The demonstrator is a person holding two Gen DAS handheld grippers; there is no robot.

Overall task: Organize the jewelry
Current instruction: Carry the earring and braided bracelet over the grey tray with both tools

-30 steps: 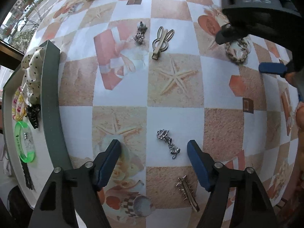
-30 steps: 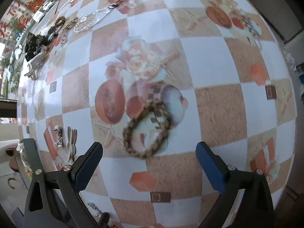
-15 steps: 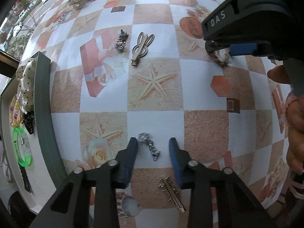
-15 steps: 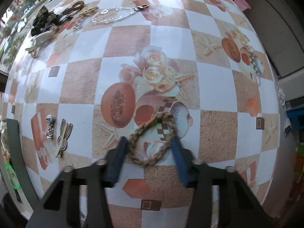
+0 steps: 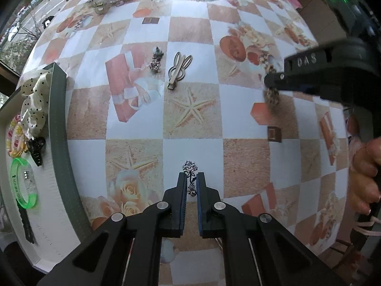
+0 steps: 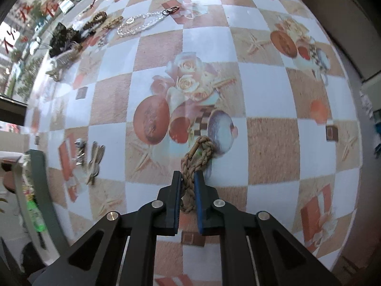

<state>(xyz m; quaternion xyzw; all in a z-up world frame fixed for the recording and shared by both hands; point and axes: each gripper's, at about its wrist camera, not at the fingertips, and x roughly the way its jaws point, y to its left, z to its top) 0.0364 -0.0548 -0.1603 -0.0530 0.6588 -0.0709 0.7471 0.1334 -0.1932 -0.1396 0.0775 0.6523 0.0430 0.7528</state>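
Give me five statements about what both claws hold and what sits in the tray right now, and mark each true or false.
1. The left claw is shut on a silver chain charm. True.
2. The right claw is wide open above the braided rope bracelet. False: it is shut on the bracelet, which is pinched into a narrow loop.
3. A green bangle lies inside the tray. True.
4. The rabbit-ear hair clip is already in the tray. False: it lies on the tablecloth, beside a small dark charm.
5. A polka-dot scrunchie is at the tray's far end. True.
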